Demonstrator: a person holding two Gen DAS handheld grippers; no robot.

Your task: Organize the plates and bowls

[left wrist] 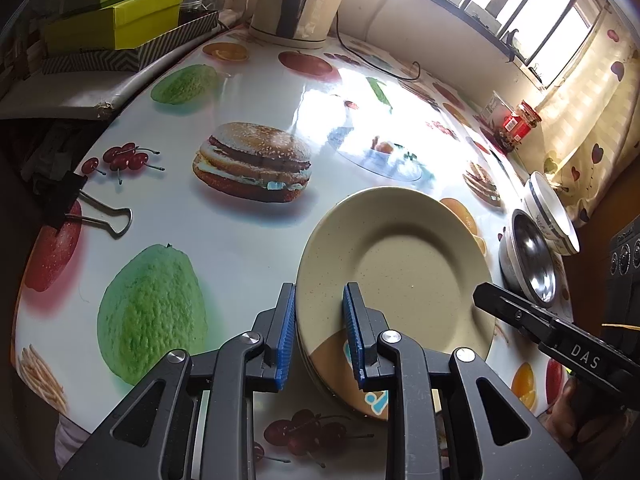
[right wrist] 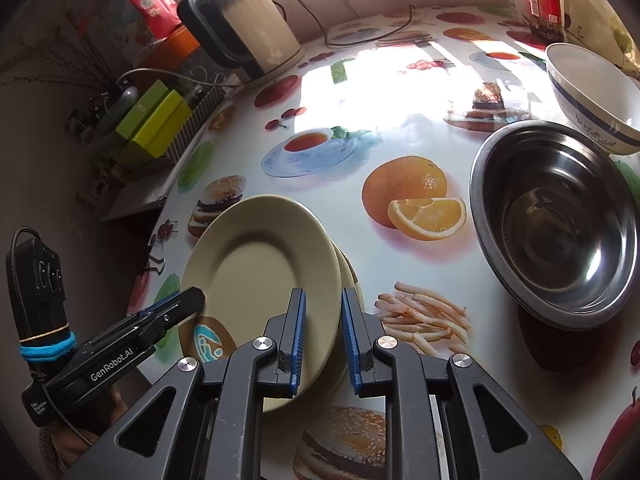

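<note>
Plates [right wrist: 256,264] sit stacked lower centre of both views, on the fruit-print table [left wrist: 240,240]. Left gripper [left wrist: 318,332] is pinched on the stack's near rim w/ narrow jaws; right gripper [right wrist: 322,334] pinches the rim opposite. Steel bowl [right wrist: 560,220] and white bowl [right wrist: 592,92] wait at right, touching. Risk: top plate sits skewed vs. the ones under it, so an uneven lift could slide it off, prob. onto the table.

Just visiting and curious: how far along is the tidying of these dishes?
Done: beige plates lie stacked, steel bowl sits beside the white bowl. In hand: both the left gripper and right gripper pinch the top plate's rim. Left: letting go, and perhaps nesting the bowls.
</note>
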